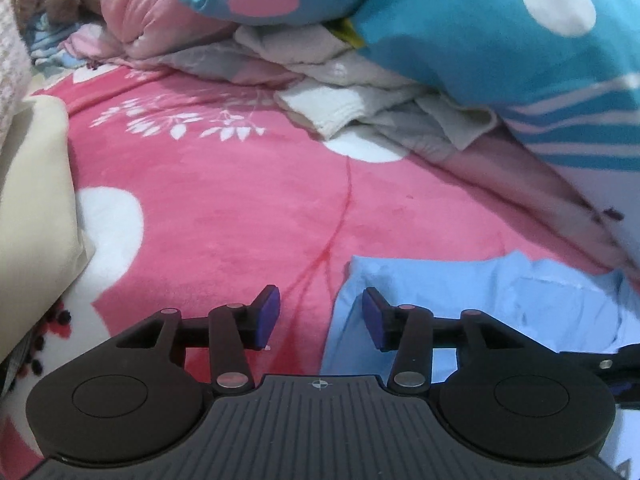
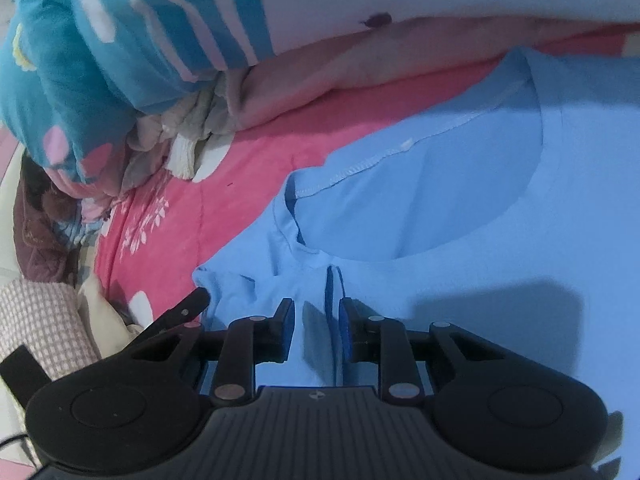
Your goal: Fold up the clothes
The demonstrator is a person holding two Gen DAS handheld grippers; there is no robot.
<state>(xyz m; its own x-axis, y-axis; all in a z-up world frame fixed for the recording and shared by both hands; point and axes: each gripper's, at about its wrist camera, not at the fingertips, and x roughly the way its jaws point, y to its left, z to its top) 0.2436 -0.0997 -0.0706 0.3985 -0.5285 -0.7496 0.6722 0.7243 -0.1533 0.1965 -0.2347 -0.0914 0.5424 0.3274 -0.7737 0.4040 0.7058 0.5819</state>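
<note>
Plain light-blue cotton T-shirt (image 2: 460, 208), no print. Beneath it, fleecy pink blanket (image 1: 224, 216) patterned with white leaf sprigs, white rounded patches and thin red stem lines. Behind, turquoise quilt (image 1: 460, 40) dotted pink and white (striped turquoise-and-pink along one edge). Cream pillow (image 1: 36, 184) at left. Black grippers' pads (image 1: 269, 312) deep blue.

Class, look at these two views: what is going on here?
A person with a gripper in each hand is folding a light blue T-shirt on a pink blanket. The right gripper pinches a fold of the shirt near its collar. The left gripper is open at the shirt's edge, holding nothing.
</note>
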